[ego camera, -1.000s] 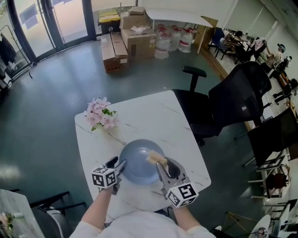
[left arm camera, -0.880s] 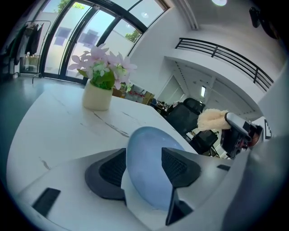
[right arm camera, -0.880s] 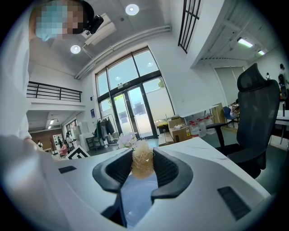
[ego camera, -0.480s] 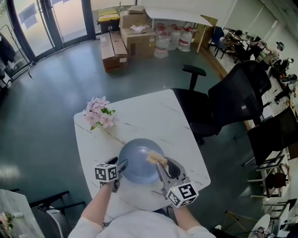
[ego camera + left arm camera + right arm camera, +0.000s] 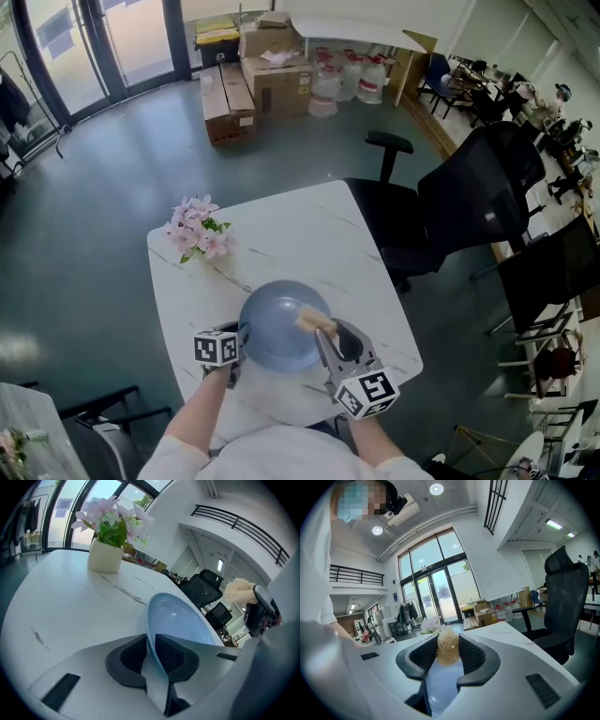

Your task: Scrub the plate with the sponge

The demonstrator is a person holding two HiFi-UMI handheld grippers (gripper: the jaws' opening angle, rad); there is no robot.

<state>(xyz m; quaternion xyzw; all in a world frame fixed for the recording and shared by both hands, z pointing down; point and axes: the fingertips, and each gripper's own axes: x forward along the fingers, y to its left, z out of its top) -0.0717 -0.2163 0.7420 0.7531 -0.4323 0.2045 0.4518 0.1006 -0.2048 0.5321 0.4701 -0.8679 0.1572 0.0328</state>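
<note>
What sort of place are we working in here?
Probably an open-plan office or lobby: black office chairs beside the marble table, cardboard boxes stacked near tall glass doors.

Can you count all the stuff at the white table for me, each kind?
Blue plate: 1
Sponge: 1, held in the right claw
Pot of pink flowers: 1
Claws: 2; the left claw has just been closing on the plate's rim
Total: 5
</note>
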